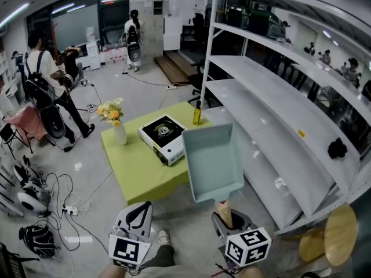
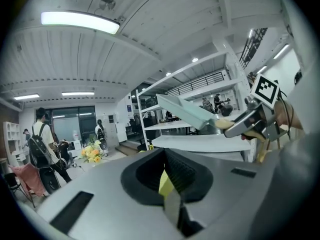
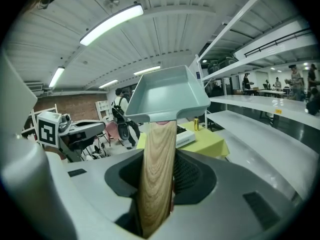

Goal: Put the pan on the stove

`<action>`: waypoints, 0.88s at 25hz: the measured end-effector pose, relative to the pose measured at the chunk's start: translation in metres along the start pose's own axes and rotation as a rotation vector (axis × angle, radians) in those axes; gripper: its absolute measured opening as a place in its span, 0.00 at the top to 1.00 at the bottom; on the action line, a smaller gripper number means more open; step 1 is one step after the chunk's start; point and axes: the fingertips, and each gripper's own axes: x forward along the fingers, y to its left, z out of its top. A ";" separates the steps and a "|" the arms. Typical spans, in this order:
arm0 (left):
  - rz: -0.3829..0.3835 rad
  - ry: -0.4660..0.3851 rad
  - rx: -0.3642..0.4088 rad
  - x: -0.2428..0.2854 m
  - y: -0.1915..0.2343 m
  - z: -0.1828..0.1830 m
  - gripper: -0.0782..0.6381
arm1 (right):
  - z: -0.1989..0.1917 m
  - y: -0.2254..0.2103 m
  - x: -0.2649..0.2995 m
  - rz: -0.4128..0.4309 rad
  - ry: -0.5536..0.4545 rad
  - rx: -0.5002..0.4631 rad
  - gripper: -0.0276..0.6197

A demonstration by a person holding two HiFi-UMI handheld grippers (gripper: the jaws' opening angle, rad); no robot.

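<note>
Here the right gripper [image 1: 225, 216] clamps the wooden handle of the square pale-blue pan [image 1: 210, 158], holding it in the air over the green table's [image 1: 139, 169] right edge, clear of the portable gas stove [image 1: 164, 136] on the table's right half. The stove's print is too small to read. The left gripper's [image 1: 141, 208] jaws are pressed together on nothing.

Glossy grey floor [image 1: 145, 91], tall white shelving [image 1: 272, 114], green-clothed table [image 1: 145, 175], ceiling strip lights [image 2: 80, 21], dark windows [image 1: 87, 16].

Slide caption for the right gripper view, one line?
Right gripper holds the grey pan by its wooden handle; stove waits on the green table ahead.
</note>
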 end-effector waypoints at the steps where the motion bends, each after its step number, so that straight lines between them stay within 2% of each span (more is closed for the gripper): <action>1: -0.001 0.007 0.001 0.009 0.010 -0.001 0.88 | 0.006 -0.002 0.013 0.002 0.006 0.000 0.74; 9: 0.011 0.012 -0.050 0.089 0.096 0.003 0.88 | 0.061 -0.015 0.122 0.027 0.057 -0.007 0.74; 15: 0.002 0.055 -0.027 0.149 0.157 -0.012 0.88 | 0.091 -0.020 0.210 0.050 0.090 -0.008 0.74; 22: 0.018 0.062 -0.035 0.205 0.202 -0.015 0.88 | 0.117 -0.038 0.286 0.068 0.128 -0.010 0.74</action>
